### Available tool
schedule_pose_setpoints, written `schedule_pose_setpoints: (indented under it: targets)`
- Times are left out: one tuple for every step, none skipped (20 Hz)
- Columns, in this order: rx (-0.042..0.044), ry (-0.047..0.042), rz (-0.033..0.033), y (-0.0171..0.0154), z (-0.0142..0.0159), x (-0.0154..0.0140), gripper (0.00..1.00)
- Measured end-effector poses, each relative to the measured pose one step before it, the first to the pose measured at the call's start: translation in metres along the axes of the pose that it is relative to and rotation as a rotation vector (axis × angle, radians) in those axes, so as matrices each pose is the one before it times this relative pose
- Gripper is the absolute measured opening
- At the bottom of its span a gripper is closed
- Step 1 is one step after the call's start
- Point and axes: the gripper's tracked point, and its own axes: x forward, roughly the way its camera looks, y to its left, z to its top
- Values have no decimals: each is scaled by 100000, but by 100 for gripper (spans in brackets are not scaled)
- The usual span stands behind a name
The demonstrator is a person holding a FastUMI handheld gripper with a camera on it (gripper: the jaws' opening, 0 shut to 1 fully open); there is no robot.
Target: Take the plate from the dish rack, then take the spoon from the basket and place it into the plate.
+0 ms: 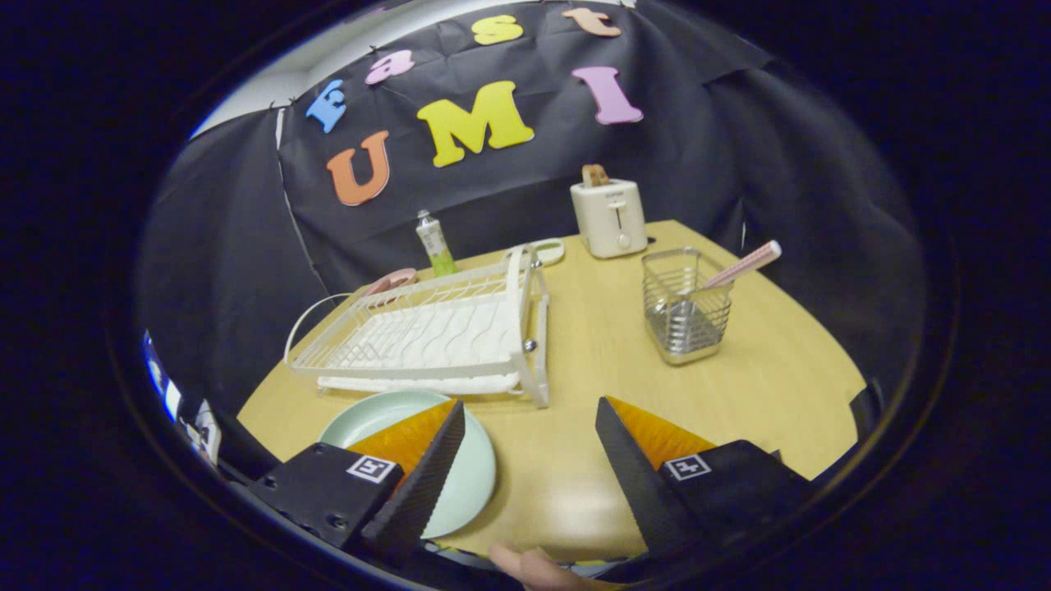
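Observation:
A pale green plate [472, 472] lies flat on the wooden table [772, 386], partly under my left finger. Beyond it stands the white dish rack [435, 336], with nothing in it. A wire basket [686, 308] stands further off ahead of my right finger, and a spoon with a pink handle [743, 265] leans out of it to the right. My gripper [530, 414] hangs open above the table's near edge, nothing between its fingers.
A white toaster [609, 217] with a slice in it stands at the table's back. A green-and-white tube [435, 244] and a pink dish [392, 281] sit behind the rack. A fingertip [534, 568] of a person shows below the gripper.

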Motion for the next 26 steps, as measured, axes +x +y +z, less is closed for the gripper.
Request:
schedule_pose_setpoints:
  targets:
    - [311,-5387,-637,-1085,606,16,100]
    - [-567,-3278,-771,-1208,383,46,100]
    - [-818,-2546,-2537,-1704,176,318,100]
    - [-1335,-2264,-1140,-1384,220,213,100]
    - [-825,-1692,-1902,-1333,268,328,100]
    - [-605,-1321,-801,-1203,317,241,100]
    - [251,-737,-1108,-1134,258,234,100]
    - [1257,-1176,-667,-851,422,584,100]
    - [1485,-772,-416,-759,502,503,100]
    - [1219,-733,745,-611,469,624,100]
    - [2106,-1179,-296,-775,727,540,100]
    - [2399,-1505,-508,-931,740,670,100]
    - [1484,-1658,446,-582,639,845,100]
    - [1787,-1832,1625,-355,793,894,98]
    - [2155,-1366,777,-352,529,1008,93]
    - [2005,-1066,752,-98,391,865,87]
    - [1020,-564,60,-85,105,728,67]
    - [493,-504,88,-17,0,467,48]
    - [-202,-1763,2969,705,517,5,28]
    - [-2308,-1622,1126,996,241,350,24]
    - [-4421,-3097,-3652,-237,605,7,19]
    - [-4131,-3155,-610,185,744,-316,18]
    - [-2799,-2701,568,813,922,-212,17]
    - [-2158,-2725,-657,840,923,-335,17]
    - [-2800,-1822,-1568,437,1023,-346,17]
    - [-2341,-1689,-809,407,946,-236,17]
